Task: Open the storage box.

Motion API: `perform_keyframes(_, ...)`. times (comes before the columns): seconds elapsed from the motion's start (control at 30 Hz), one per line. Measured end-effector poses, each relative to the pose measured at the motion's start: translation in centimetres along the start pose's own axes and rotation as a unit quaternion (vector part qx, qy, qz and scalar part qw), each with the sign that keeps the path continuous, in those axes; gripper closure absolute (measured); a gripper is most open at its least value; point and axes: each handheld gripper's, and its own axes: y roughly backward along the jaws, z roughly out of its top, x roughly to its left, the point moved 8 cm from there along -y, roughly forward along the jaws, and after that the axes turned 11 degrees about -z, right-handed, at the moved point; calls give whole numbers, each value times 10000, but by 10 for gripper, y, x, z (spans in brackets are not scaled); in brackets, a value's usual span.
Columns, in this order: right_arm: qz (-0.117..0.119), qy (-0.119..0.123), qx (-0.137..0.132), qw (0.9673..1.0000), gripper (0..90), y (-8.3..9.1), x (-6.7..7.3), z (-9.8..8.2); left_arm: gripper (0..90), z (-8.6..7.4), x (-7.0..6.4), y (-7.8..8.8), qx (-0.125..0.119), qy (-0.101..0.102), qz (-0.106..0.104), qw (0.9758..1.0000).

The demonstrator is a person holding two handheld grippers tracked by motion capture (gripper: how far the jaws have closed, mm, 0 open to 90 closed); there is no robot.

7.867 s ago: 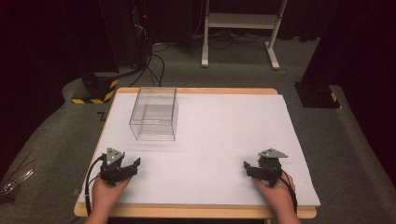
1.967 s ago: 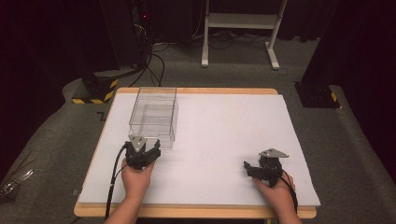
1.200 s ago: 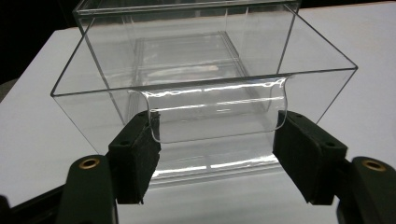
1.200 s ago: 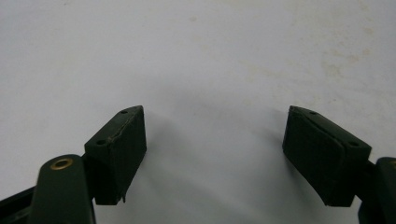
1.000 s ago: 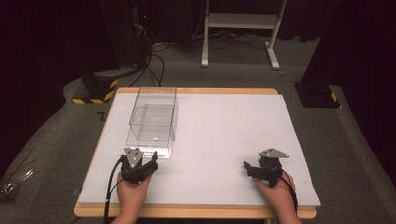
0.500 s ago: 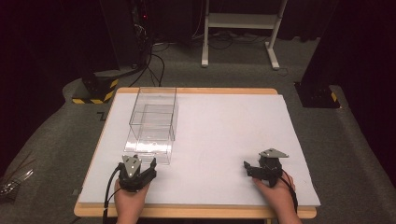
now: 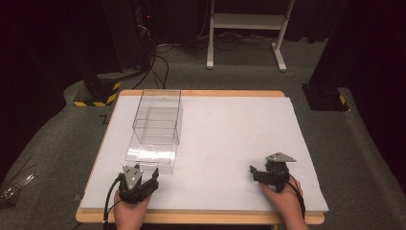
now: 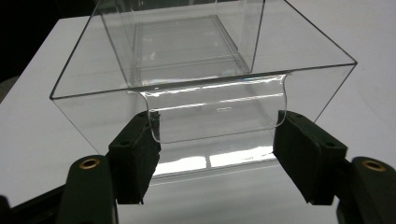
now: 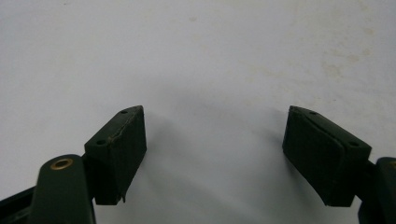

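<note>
On the floor at the far left, a yellow-and-black striped base [image 7: 98, 91] was seen beside the table [image 7: 201, 93], whose wooden edge framed a white sheet [image 7: 230, 139] covering almost its whole top. On the left half of that sheet lay a clear plastic box [image 7: 155, 129], open at the top, with a second clear part slid out of it toward the person so that the two overlapped. The left gripper [image 7: 139, 184] was held in a hand [image 7: 131, 213] at the near left edge of the table, just in front of the near end of the box. In the left gripper view its jaws were seen spread wide, one pad at each lower corner of a rounded cut-out in the near wall of the clear plastic box [image 8: 201, 79]; whether the pads touched the plastic could not be told, and nothing was clamped between them.

Well apart, at the near right of the table, the right gripper [image 7: 273, 172] was held low over the bare sheet by the other hand [image 7: 282, 194], a grey three-cornered plate on its top. In the right gripper view its jaws were found wide open with only the white sheet [image 9: 210, 60] between them, faintly stained toward the upper right. Beyond the table, a white metal stand [image 7: 249, 28] was seen on the grey carpet.
</note>
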Motion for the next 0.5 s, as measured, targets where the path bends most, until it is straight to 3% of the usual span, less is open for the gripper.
perform_keyframes(0.5, 3, -4, -2, 10000, 215, 0, 0, 0, 326, -3, -1, 2, -107, 35, 2, 9999)
